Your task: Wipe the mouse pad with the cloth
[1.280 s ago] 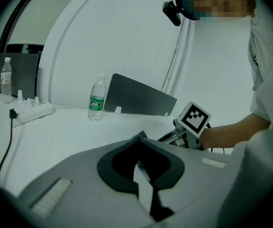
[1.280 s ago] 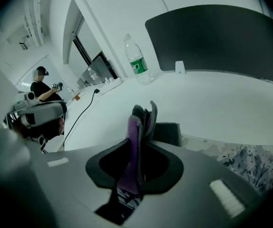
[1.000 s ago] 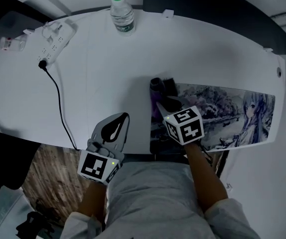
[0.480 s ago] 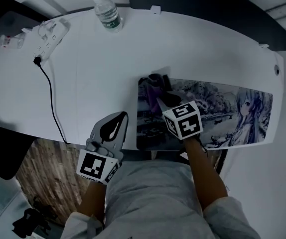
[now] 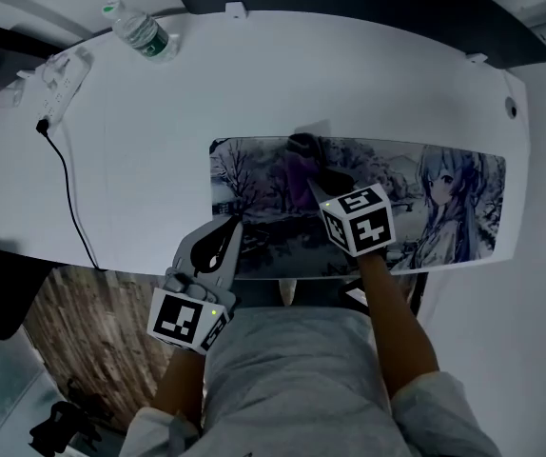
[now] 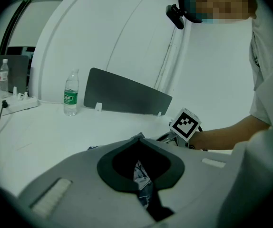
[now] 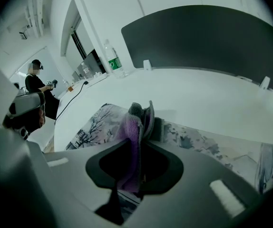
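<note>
The curved white desk (image 5: pixel 159 131) carries a long printed mouse pad (image 5: pixel 254 174) along its near edge; the left gripper (image 5: pixel 225 231) is clenched on the pad's near-left rim, probably to stop it sliding; the right gripper (image 5: pixel 313 181) grasps a bunched purple cloth (image 5: pixel 299 163), pressed onto the pad's middle for wiping; the clear plastic water bottle (image 5: pixel 145 34) stands capped at the far left, its fill unreadable.

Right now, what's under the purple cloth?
The printed mouse pad lies under the cloth, which the right gripper pinches. The patch of pad directly beneath is covered by the cloth and the jaws, so it cannot be seen.
</note>
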Demonstrator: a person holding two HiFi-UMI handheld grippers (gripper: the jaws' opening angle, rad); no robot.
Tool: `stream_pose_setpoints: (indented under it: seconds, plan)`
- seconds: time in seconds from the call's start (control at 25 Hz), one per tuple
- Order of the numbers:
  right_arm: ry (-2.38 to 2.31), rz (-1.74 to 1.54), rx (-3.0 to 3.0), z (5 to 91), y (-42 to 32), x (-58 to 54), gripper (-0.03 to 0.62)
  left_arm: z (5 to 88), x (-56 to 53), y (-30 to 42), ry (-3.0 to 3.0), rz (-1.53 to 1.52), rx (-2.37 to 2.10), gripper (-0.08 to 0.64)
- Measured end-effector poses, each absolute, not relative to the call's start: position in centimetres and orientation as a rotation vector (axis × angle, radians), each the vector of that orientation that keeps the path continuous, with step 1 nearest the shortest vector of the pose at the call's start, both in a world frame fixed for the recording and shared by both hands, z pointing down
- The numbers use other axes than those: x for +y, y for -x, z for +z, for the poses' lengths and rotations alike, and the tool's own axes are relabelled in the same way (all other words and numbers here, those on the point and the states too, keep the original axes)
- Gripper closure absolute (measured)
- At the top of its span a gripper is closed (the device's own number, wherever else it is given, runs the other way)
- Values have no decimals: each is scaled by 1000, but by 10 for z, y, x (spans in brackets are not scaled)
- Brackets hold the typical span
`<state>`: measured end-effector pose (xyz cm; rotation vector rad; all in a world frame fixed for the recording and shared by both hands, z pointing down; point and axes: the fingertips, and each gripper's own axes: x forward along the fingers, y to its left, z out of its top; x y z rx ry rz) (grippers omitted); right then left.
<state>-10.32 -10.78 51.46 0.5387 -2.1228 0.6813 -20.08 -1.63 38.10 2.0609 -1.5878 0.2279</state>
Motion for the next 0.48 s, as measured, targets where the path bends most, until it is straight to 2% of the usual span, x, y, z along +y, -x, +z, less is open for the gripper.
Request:
stream_pose_setpoints:
  seconds: [0.48]
  plan:
    - [-607, 715, -2107, 516, 2, -141, 515, 383, -51, 112, -2108, 269, -1513, 540]
